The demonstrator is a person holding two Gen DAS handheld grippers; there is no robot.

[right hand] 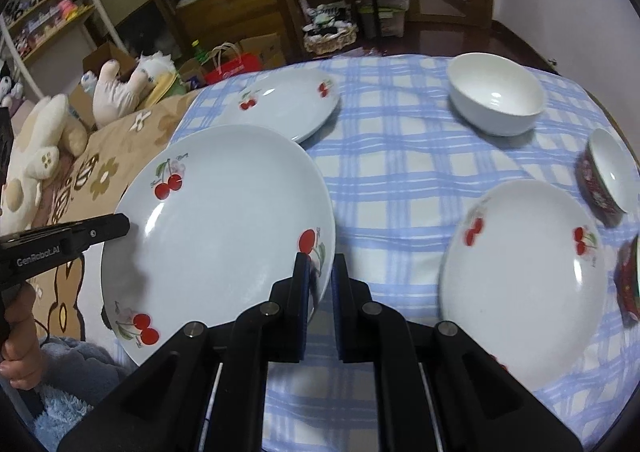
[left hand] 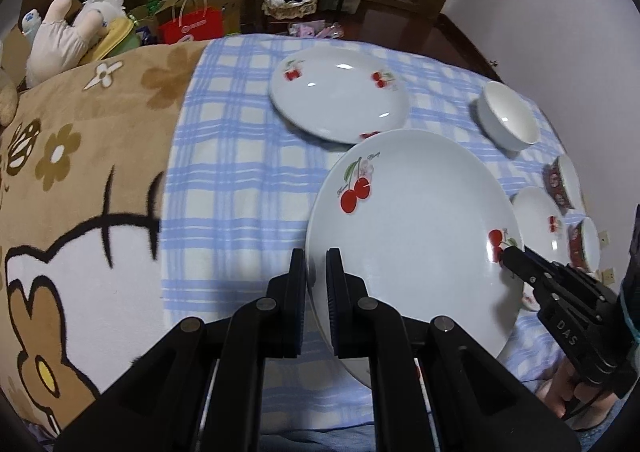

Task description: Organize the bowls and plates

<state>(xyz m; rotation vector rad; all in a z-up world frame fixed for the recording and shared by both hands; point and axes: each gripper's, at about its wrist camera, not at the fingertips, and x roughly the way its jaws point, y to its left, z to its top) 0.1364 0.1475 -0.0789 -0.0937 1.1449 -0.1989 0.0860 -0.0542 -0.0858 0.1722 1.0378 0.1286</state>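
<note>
A large white cherry plate is held above the blue checked cloth. My left gripper is shut on its left rim and my right gripper is shut on its right rim. Each gripper shows in the other's view, the right one and the left one. A second cherry plate lies further back. A third cherry plate lies at the right. A plain white bowl stands at the back right.
Two red-patterned bowls sit near the cloth's right edge. A brown cartoon blanket covers the left side. Plush toys, a red bag and shelves stand beyond the far edge.
</note>
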